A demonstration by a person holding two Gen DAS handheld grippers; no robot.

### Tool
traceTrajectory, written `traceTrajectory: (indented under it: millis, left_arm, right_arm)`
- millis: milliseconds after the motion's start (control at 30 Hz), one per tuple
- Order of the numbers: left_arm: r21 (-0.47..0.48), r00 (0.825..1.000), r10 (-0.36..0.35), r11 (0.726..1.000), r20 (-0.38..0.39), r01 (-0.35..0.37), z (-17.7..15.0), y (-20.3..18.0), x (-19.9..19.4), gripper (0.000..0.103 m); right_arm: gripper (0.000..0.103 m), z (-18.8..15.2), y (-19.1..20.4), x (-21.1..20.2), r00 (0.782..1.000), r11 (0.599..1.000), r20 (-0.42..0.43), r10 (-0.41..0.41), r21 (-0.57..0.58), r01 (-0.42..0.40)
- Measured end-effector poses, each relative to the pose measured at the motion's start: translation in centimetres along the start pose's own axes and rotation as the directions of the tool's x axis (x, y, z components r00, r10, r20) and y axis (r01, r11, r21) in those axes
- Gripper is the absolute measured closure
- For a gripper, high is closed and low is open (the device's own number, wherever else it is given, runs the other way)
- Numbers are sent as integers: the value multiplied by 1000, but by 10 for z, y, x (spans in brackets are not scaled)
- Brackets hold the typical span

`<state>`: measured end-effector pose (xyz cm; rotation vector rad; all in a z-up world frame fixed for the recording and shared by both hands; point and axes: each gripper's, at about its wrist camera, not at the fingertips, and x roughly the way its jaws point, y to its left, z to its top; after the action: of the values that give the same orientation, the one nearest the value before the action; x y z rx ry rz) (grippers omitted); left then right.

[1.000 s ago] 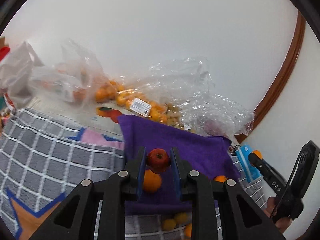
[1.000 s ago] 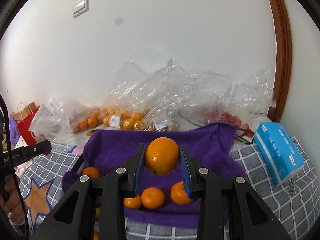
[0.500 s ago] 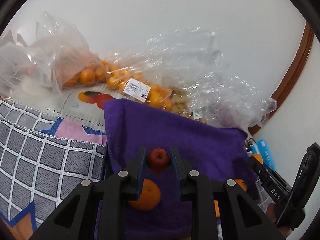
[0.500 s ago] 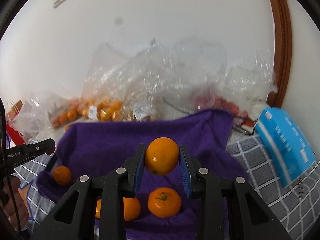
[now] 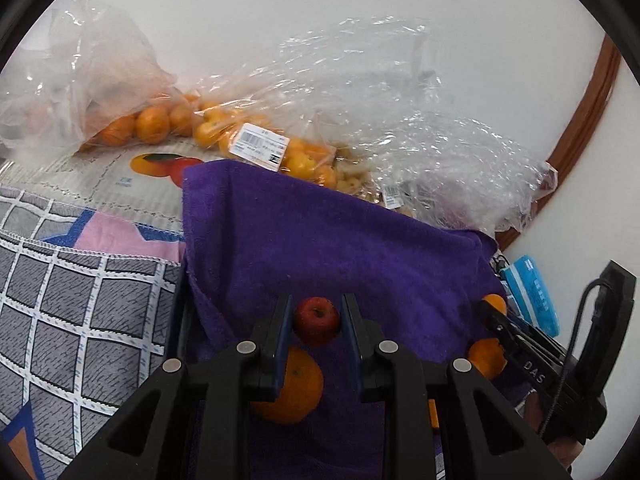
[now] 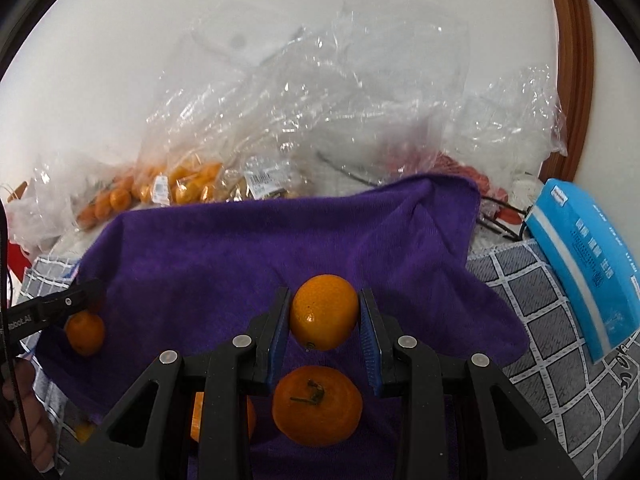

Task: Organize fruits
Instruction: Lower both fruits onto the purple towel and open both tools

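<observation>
A white wall backs the scene, with a brown wooden door frame (image 6: pixel 570 60) curving down the right edge of both views. Below it lies a grey checked blanket (image 5: pixel 76 320), its grid filling the lower left of the left wrist view.

Left to right in that view: clear plastic bags of mandarins (image 5: pixel 156 124) sit at the upper left against the wall, one with a white barcode label; crumpled empty plastic bags (image 5: pixel 400 120) spread toward the upper right. A purple towel (image 5: pixel 320 240) fills the middle. At lower centre the left claw (image 5: pixel 316 320) is clenched on a small red apple (image 5: pixel 316 319), held above the towel, with a loose orange (image 5: pixel 296 388) lying on the towel just beneath it. At the far right the other tool shows, with a blue tissue pack (image 5: pixel 534 296) behind it.

In the right wrist view, a mandarin (image 6: pixel 85 332) rests on the towel at the left edge — just under the other tool's tip. At centre the right claw (image 6: pixel 324 312) is clamped on an orange fruit (image 6: pixel 324 312), above a stemmed mandarin (image 6: pixel 318 404) on the towel.
</observation>
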<state>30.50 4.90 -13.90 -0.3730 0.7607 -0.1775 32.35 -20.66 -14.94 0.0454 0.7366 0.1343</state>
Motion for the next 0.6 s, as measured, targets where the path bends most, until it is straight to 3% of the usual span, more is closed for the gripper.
traceTrajectory:
  millis: [467, 600]
  left_arm:
    - [43, 1000, -3, 999, 28, 2, -4, -5, 0, 80]
    - [62, 999, 10, 998, 39, -12, -5, -8, 0, 74]
  right_arm:
    - [70, -5, -4, 4, 1000, 1000, -17, 8, 21, -8]
    - [61, -6, -1, -4, 1000, 1000, 14, -11, 4, 11]
